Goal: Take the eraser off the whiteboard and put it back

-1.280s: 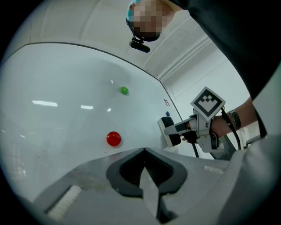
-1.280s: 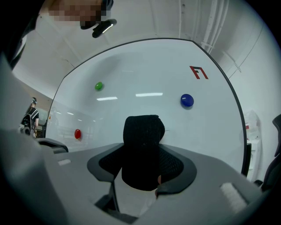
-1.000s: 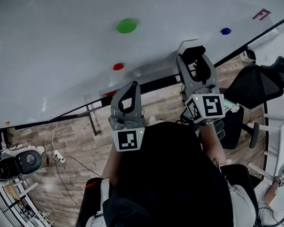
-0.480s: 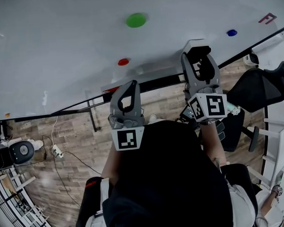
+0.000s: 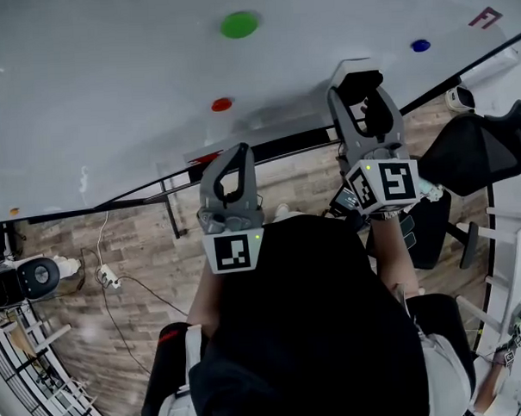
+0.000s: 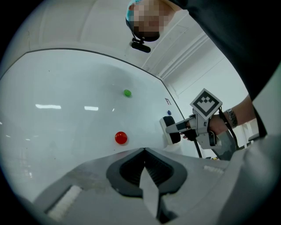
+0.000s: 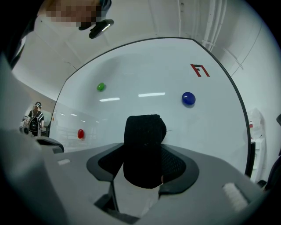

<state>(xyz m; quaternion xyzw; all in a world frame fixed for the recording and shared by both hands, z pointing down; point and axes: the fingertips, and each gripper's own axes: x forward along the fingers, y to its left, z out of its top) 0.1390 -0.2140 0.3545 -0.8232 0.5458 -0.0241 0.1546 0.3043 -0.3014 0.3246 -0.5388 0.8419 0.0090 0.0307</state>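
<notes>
While the left gripper [image 6: 143,150] hangs with jaws pressed together, the right gripper [image 5: 363,79] has its jaws opening around the eraser [image 7: 145,145], held against the whiteboard [image 5: 109,97].

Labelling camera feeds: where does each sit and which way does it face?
Head view: on the head, looking steeply down at the whiteboard; left gripper, right gripper, torso.
Left gripper view: on the left gripper, facing the whiteboard; own shut jaws, the right gripper beyond.
Right gripper view: on the right gripper, facing the whiteboard; its jaws, opening, round the eraser.
All share the red magnet.
</notes>
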